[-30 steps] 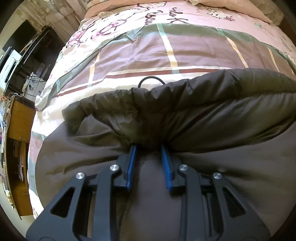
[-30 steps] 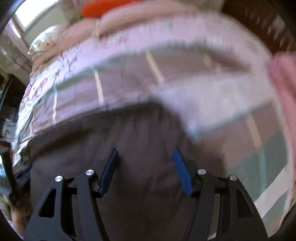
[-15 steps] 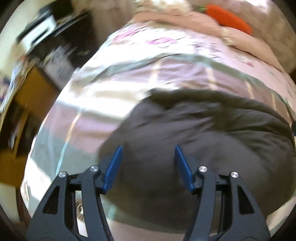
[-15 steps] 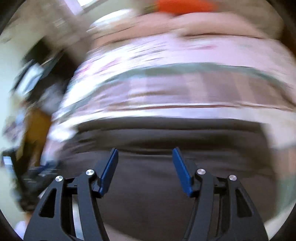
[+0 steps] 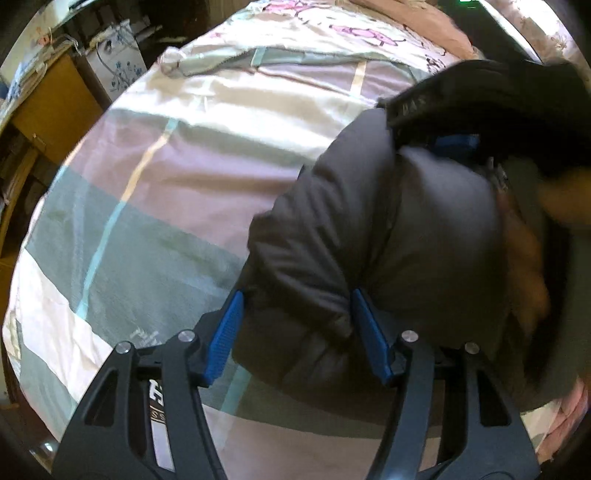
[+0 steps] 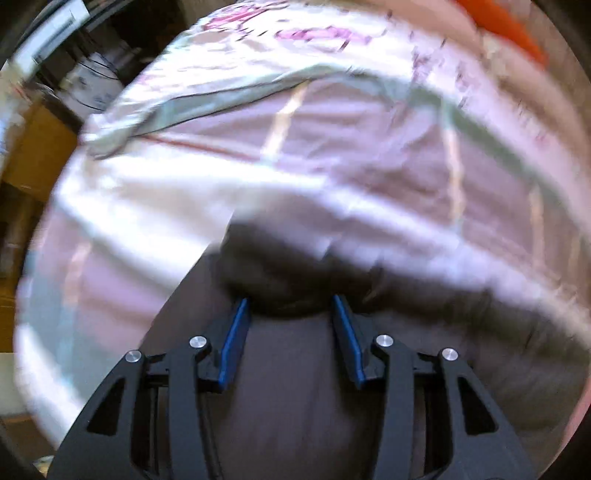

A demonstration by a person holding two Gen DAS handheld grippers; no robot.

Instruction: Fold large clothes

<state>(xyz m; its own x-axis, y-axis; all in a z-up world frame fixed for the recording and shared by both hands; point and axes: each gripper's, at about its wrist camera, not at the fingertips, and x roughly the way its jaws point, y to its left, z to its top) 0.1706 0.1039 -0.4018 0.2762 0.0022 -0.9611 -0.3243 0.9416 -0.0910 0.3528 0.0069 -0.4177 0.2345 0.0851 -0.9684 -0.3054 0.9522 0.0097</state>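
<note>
Left gripper (image 5: pixel 295 306): black frame, blue pads, pointing steeply down over the near left corner of a dark padded jacket (image 5: pixel 388 236); jaws opening, a puffy fold of the jacket lying between the fingers (image 5: pixel 225 332), whether the pads press on it cannot be told. Right gripper (image 6: pixel 290 314): same build, jaws closing, a dark bunched fold of the jacket (image 6: pixel 295 387) between the fingertips; the view is blurred, so contact of pads and cloth cannot be told. In the left wrist view the right gripper (image 5: pixel 454 142) shows at upper right, over the far side of the jacket, with a blurred hand (image 5: pixel 528 266) below it. Jacket: dark grey-brown, bundled, lying on a bed covered by a quilt (image 5: pixel 166 206) in pink, grey-green and cream blocks with a floral band at the far end. Wooden cabinet (image 5: pixel 51 107) and a white floral-printed box (image 5: pixel 118 70) stand beside the bed at upper left. Orange object (image 6: pixel 506 26) at the far right end of the bed, blurred.
</note>
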